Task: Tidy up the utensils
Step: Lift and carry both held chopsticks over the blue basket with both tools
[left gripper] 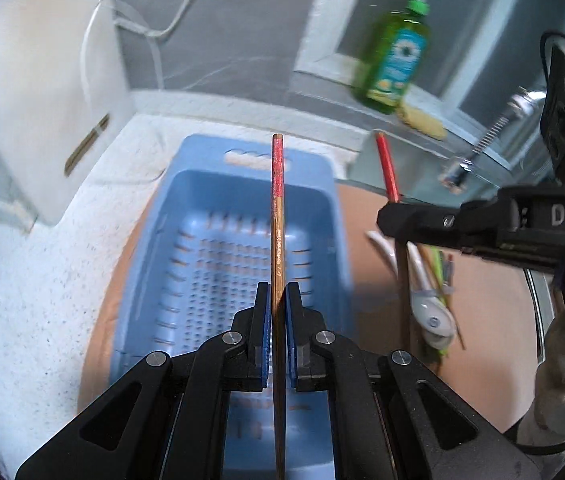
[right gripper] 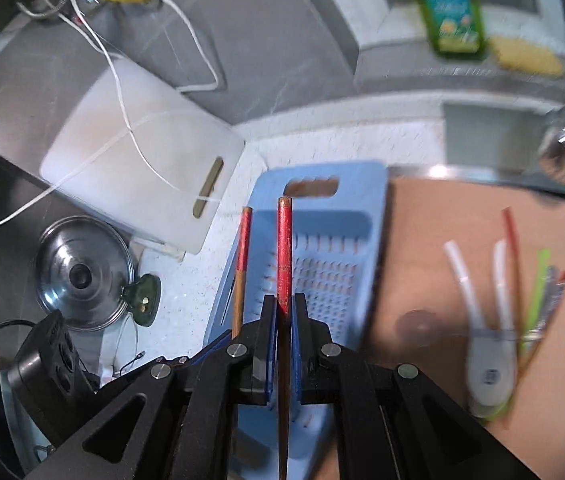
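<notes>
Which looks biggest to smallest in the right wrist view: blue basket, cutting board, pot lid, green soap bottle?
1. blue basket
2. cutting board, close to the basket in apparent size; it lies farther off, so the ranking is unsure
3. pot lid
4. soap bottle, cut off by the top edge, so only part is counted

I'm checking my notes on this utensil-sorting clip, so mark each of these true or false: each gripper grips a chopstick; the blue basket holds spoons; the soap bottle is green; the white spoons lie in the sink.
1. Each gripper grips a chopstick. True: the left gripper and right gripper each clamp a red-tipped chopstick.
2. The blue basket holds spoons. False: it looks empty.
3. The soap bottle is green. True.
4. The white spoons lie in the sink. False: they lie on the tan mat.
</notes>
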